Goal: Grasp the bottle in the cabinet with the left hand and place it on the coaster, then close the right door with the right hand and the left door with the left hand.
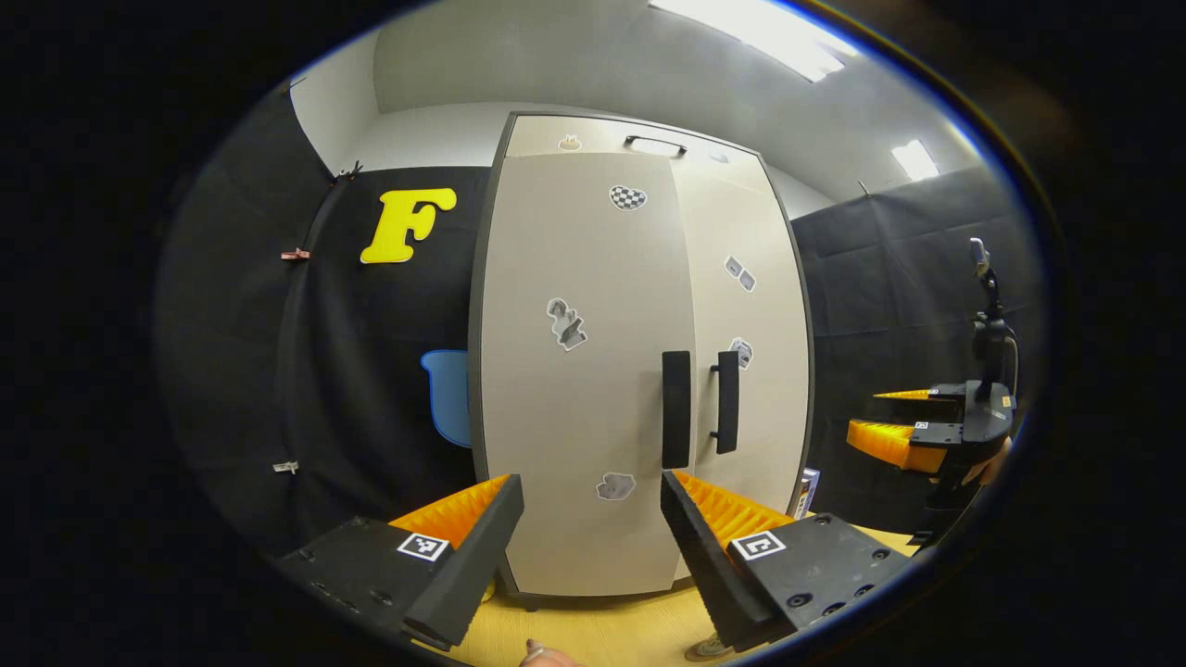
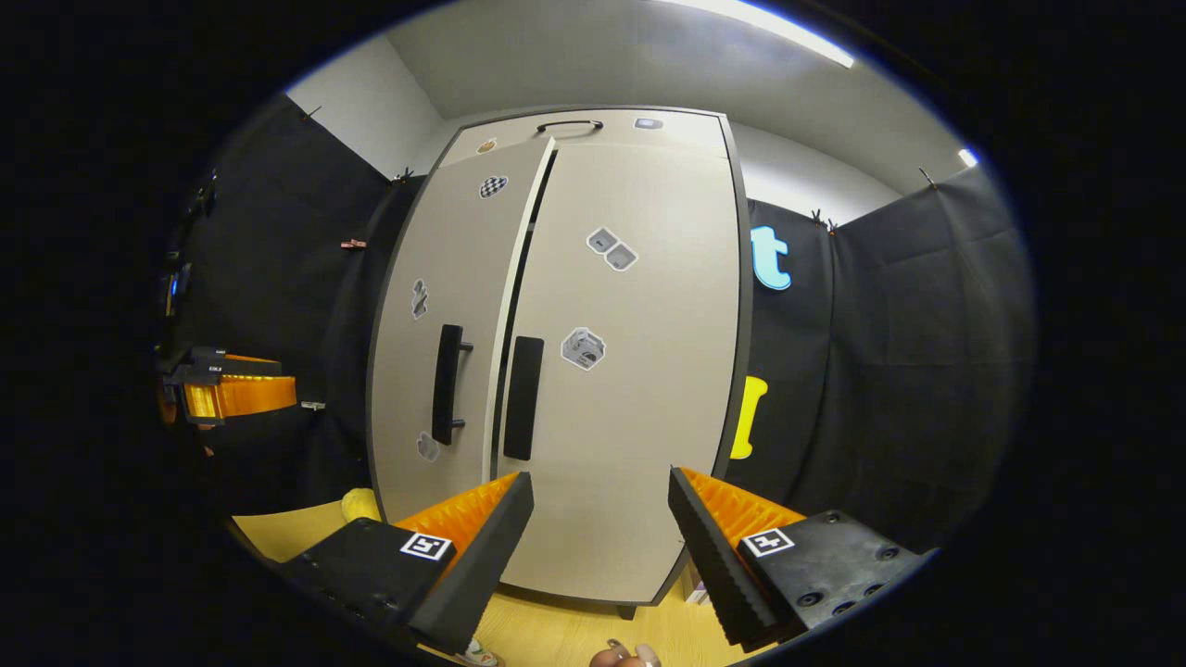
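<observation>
Left gripper view has my left tool point(image 1: 591, 519) hanging wide open and empty, facing the tall beige two-door cabinet point(image 1: 593, 435) that stands on the pale wooden tabletop point(image 1: 593, 630). Both doors look nearly shut; in the right gripper view a thin dark gap runs between the left door point(image 2: 463, 278) and the right door point(image 2: 639, 389), so the left one may sit slightly ajar, though the fisheye bend makes that hard to judge. The bottle, if it is inside, is hidden behind the doors, and I cannot make out a coaster. My right tool point(image 2: 600, 528) is likewise open, holding nothing. The two black vertical bar handles point(image 1: 676, 408) sit side by side at the middle seam. To finish well, I would press flat on each door near its handle, right first, and push squarely until the seam closes.
</observation>
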The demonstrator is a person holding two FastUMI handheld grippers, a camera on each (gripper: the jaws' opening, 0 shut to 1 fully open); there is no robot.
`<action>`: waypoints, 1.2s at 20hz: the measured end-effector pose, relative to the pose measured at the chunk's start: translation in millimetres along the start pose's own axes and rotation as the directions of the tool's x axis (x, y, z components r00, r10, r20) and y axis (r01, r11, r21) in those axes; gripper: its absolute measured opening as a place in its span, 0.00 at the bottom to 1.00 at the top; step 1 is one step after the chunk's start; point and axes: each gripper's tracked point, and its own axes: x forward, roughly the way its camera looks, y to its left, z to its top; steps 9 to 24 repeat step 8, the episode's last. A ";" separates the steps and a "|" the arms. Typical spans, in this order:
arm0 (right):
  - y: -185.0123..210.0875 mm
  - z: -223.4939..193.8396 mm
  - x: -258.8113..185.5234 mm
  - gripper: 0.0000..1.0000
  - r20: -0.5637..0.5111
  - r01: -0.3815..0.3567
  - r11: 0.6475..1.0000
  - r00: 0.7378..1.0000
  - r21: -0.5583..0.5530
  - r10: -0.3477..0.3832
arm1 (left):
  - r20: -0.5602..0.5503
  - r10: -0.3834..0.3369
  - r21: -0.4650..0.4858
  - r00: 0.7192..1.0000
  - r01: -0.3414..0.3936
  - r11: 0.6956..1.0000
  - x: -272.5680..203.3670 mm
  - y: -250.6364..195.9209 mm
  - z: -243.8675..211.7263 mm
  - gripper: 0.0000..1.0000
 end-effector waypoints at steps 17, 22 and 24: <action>3.9 9.1 -1.3 0.98 0.013 -0.002 1.000 1.000 0.021 0.002 | 0.002 -0.009 0.004 1.000 0.009 1.000 -5.9 -4.4 0.8 0.95; 3.9 9.1 -1.3 0.98 0.013 -0.002 1.000 1.000 0.021 0.002 | 0.002 -0.009 0.004 1.000 0.009 1.000 -5.9 -4.4 0.8 0.95; 3.9 9.1 -1.3 0.98 0.013 -0.002 1.000 1.000 0.021 0.002 | 0.002 -0.009 0.004 1.000 0.009 1.000 -5.9 -4.4 0.8 0.95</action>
